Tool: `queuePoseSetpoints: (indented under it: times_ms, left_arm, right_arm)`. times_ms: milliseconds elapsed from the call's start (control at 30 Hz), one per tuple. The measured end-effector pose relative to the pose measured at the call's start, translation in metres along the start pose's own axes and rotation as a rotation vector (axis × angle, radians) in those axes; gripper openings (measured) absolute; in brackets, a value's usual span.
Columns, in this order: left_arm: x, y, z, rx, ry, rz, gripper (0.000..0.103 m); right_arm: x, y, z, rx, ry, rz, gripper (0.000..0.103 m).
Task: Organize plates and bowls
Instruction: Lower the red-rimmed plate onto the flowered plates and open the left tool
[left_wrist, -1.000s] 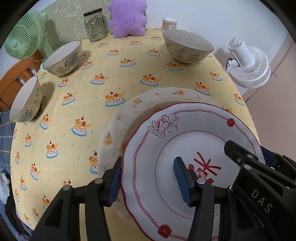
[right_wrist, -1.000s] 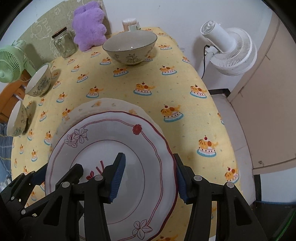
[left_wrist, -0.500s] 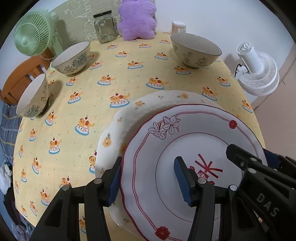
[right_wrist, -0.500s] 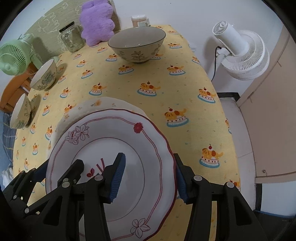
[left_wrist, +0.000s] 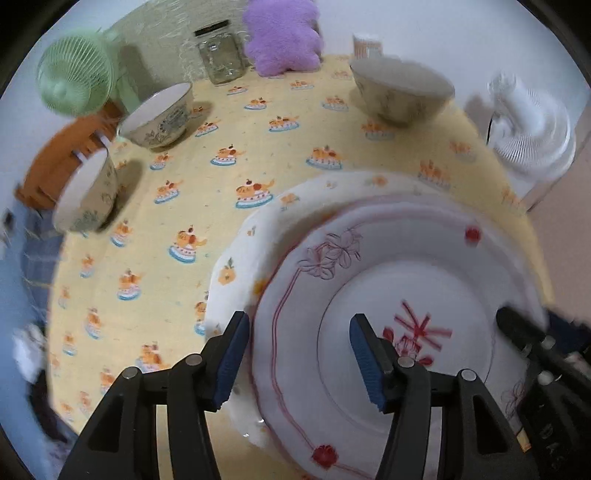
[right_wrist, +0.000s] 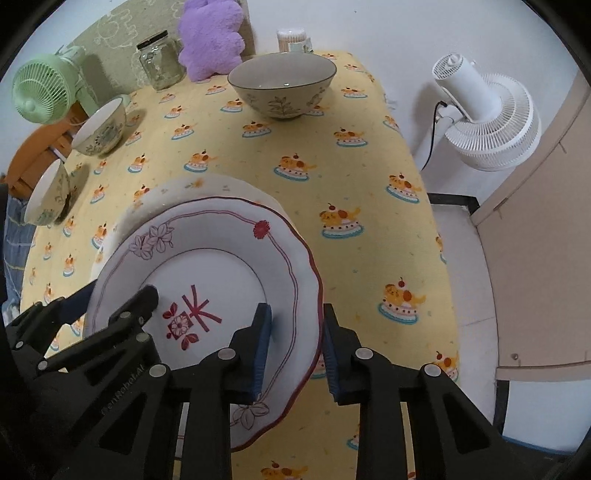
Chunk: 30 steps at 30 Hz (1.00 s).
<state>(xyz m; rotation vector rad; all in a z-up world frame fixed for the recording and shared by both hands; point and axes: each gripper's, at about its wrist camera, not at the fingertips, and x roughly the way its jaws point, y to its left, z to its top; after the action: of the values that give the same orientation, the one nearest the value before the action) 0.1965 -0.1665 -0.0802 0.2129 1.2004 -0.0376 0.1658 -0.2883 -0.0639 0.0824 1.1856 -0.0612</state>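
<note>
Red-rimmed plate (right_wrist: 221, 273) rim between right tool (right_wrist: 295, 347) pads

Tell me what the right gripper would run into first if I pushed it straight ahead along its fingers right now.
The right gripper already straddles the red-rimmed plate's near edge, so it would slide further onto that plate. Beyond lies bare tablecloth, then probably the large bowl, though depth is unclear.
</note>
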Motion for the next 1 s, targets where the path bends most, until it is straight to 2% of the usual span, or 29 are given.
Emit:
queuePoseSetpoints:
  times_ms: [100,400,567,700,767,800,833,900,1000]
  left_arm:
    - [0.0,0.0,-0.004,-0.008,0.015,-0.006,0.064]
    - [-0.005,0.024,-0.005,-0.107,0.004,-0.05,0.066]
    - [-0.006,0.034,-0.006,-0.139,-0.005,-0.082,0.069]
    - [-0.004,0.035,-0.007,-0.142,0.001,-0.095,0.07]
    - [-0.004,0.034,-0.008,-0.135,-0.003,-0.095,0.071]
    - [-0.004,0.034,-0.008,-0.132,-0.004,-0.096,0.072]
    - [-0.004,0.033,-0.009,-0.129,-0.005,-0.099,0.073]
    - [-0.004,0.031,-0.009,-0.127,-0.006,-0.105,0.074]
    - [-0.005,0.031,-0.01,-0.13,-0.003,-0.115,0.074]
  right_arm:
    - [-0.001,0.007,0.003,-0.043,-0.02,-0.03,0.026]
    - [0.016,0.018,0.017,-0.065,-0.003,0.004,0.029]
    - [0.021,0.028,0.023,-0.094,-0.004,-0.016,0.033]
    - [0.022,0.023,0.026,-0.059,-0.011,0.028,0.035]
    - [0.021,0.02,0.026,-0.045,-0.006,0.055,0.038]
    - [0.021,0.021,0.026,-0.041,0.001,0.064,0.046]
    - [0.02,0.021,0.026,-0.041,0.007,0.066,0.059]
    - [0.018,0.022,0.025,-0.035,0.003,0.087,0.063]
    - [0.016,0.022,0.024,-0.03,0.006,0.082,0.063]
